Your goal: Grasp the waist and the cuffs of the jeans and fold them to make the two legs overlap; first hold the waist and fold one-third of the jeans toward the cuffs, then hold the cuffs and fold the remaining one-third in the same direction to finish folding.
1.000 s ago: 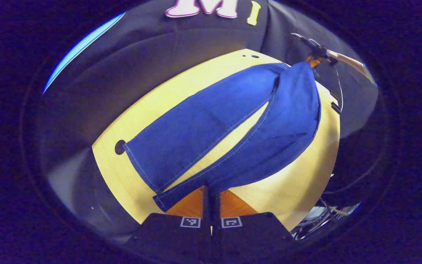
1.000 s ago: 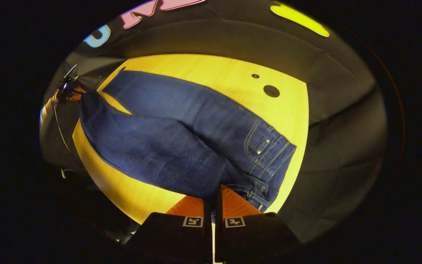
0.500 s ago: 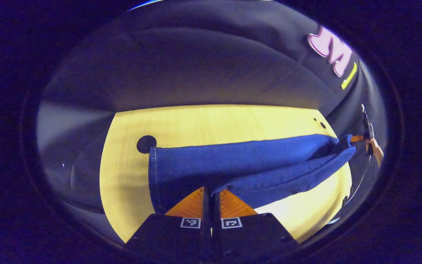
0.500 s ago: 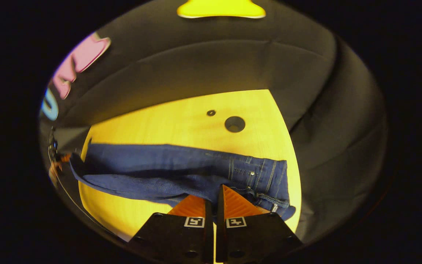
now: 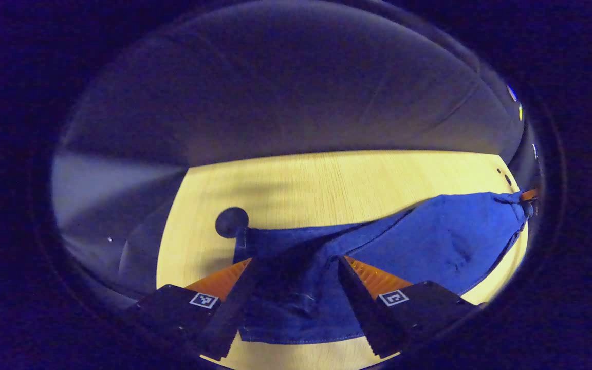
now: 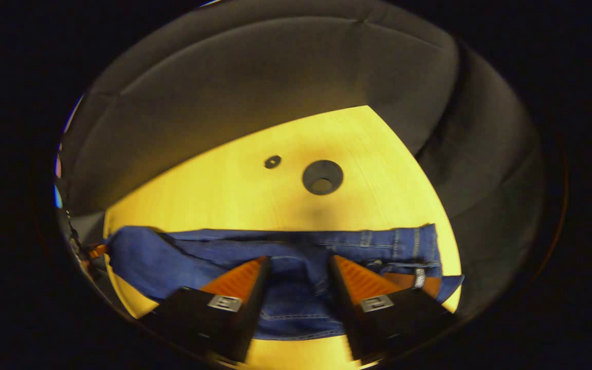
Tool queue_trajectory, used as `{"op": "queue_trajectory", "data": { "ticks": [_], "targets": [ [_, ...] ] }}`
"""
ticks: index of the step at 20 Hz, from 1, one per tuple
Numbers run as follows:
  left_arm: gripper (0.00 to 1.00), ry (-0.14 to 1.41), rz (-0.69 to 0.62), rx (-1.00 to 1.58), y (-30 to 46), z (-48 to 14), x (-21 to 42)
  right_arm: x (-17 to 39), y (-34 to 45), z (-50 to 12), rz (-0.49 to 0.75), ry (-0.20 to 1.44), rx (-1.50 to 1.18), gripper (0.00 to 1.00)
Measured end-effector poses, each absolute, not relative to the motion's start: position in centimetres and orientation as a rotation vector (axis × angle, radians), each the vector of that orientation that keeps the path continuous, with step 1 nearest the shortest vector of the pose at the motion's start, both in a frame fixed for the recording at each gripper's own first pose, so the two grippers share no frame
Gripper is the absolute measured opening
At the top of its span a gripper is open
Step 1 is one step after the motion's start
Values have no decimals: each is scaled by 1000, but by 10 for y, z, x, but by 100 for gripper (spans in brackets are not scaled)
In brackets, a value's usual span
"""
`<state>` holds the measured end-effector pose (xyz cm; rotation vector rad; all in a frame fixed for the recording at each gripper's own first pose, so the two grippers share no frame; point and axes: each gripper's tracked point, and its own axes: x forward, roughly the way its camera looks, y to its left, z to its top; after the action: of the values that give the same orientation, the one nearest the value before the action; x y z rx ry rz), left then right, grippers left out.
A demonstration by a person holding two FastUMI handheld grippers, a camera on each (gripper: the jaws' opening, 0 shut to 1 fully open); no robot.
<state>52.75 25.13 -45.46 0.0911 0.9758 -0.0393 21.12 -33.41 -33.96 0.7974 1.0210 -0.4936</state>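
Note:
The blue jeans (image 5: 429, 241) lie along the wooden table (image 5: 327, 180), folded lengthwise so one leg rests on the other. My left gripper (image 5: 296, 261) is open at the cuff end, with the cuffs lying loose between its spread fingers. My right gripper (image 6: 298, 259) is open at the waist end of the jeans (image 6: 378, 241), with the waistband and belt loops lying between and beside its fingers. The left gripper view has the right gripper (image 5: 530, 195) at the far right edge. The right gripper view has the left gripper (image 6: 95, 252) at the far left edge.
The tabletop (image 6: 224, 190) has a large round hole (image 6: 321, 177) and a small one (image 6: 272, 162) beyond the waist. Another round hole (image 5: 230, 222) sits just past the cuffs. Black cloth walls close in the table's far side and ends.
Both grippers brought the lifted leg and waist down onto the table, then opened and let go of the jeans. The legs now overlap.

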Motion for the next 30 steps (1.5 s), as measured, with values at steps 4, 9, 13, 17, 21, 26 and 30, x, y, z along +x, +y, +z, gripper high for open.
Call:
{"op": "queue_trajectory", "data": {
  "ticks": [4, 9, 13, 17, 21, 26, 30],
  "targets": [
    [98, 773, -26, 75, 258, -377, 533, 206, -369, -291, -561, 845, 813, 98],
    [98, 581, -117, 40, 237, -274, 498, 170, -407, -226, -686, 741, 790, 97],
    [98, 524, -217, 84, 206, -238, 434, 129, -399, -237, -739, 831, 811, 97],
    [98, 516, -332, 28, 149, -229, 372, 89, -391, -272, -825, 910, 936, 98],
    [98, 565, -317, 36, 141, -250, 341, 58, -388, -332, -921, 1007, 1041, 98],
    [99, 613, -296, 85, 128, -268, 323, 47, -390, -377, -1031, 1062, 1189, 99],
    [99, 624, -288, 61, 122, -280, 327, 60, -388, -397, -1086, 1045, 1240, 87]
  ]
}}
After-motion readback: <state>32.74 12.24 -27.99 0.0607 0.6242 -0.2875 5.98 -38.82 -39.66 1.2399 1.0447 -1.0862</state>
